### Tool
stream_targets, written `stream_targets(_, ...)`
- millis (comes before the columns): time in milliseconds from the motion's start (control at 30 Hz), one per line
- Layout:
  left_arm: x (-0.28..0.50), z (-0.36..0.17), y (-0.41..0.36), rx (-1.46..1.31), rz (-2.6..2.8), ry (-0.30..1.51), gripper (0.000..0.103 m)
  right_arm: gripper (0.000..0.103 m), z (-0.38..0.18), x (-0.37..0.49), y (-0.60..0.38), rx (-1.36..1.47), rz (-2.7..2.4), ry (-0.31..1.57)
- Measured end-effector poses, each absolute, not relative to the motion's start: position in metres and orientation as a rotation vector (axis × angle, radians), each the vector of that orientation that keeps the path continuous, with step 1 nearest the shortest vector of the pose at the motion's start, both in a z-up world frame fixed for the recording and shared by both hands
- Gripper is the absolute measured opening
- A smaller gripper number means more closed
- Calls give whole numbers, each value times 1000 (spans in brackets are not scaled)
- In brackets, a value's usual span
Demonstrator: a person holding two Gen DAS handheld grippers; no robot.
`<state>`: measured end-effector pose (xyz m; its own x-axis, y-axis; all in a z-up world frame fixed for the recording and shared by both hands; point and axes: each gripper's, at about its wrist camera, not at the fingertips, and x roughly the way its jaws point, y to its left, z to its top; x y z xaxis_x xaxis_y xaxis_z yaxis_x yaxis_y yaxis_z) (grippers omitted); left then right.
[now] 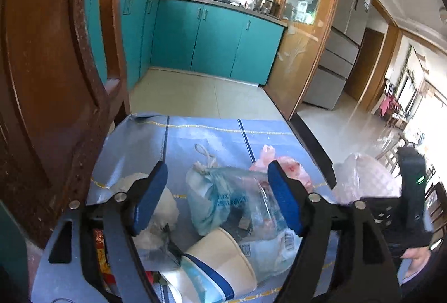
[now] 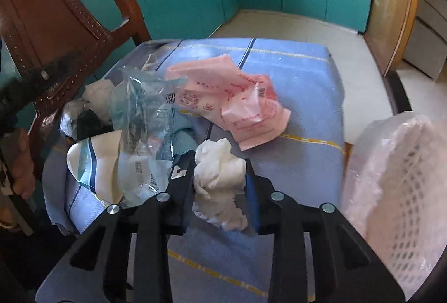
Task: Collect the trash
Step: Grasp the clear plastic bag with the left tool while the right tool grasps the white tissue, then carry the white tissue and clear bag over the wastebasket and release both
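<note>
Blue tablecloth [image 2: 293, 96] | right tongs [image 2: 219, 177] clamp crumpled tissue [image 2: 218, 171] (long axis vertical) | left tongs [image 1: 218, 191] apart

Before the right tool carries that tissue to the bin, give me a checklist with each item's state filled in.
1. Right tool shut on the crumpled white tissue: ok.
2. Tissue lifted off the blue checked tablecloth: cannot tell.
3. White lattice bin lined with clear plastic within sight, at the right: ok.
4. Bin mouth open: cannot tell.
5. Left tool open and holding nothing: ok.
6. Pink plastic bag apart from the held tissue: ok.
</note>
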<state>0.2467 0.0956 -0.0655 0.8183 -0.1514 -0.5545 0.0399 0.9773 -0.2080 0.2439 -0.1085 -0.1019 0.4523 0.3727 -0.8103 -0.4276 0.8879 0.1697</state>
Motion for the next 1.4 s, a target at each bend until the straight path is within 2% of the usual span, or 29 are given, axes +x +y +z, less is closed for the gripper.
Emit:
stream_targets(200,251,-73,55,-165,-169,716,88,31,-63,226,-136,-81,358,834)
stream_targets(467,266,-110,10,-18,-102,864,88,32,-64,217,-157,-33,379,845)
stream_targets(500,268,-114,10,-36,-105,880,84,32,-64,216,-157,-31,388,852)
stream_targets(533,269,-116,11,-49,-113,892,66,32,-63,216,-160,-29,394,855)
stream_targets(567,271,-120,11,-56,-126,915,59,32,-64,215,-161,-28,400,857)
stream_targets(667,269,-122,7,-40,-133,928,44,32,-64,214,-161,-29,414,853)
stream_targets(733,263,-118,5,-20,-138,916,28,32,-62,211,-162,-27,422,846)
stream_targets(833,253,-109,3,-12,-153,889,22,32,-59,208,-163,-28,426,836)
stream_targets(933,241,-98,4,-7,-177,857,20,32,-59,208,-166,-29,421,837)
stream_targets(1400,202,-49,-3,8,-219,606,20,32,-61,203,-161,-65,414,831)
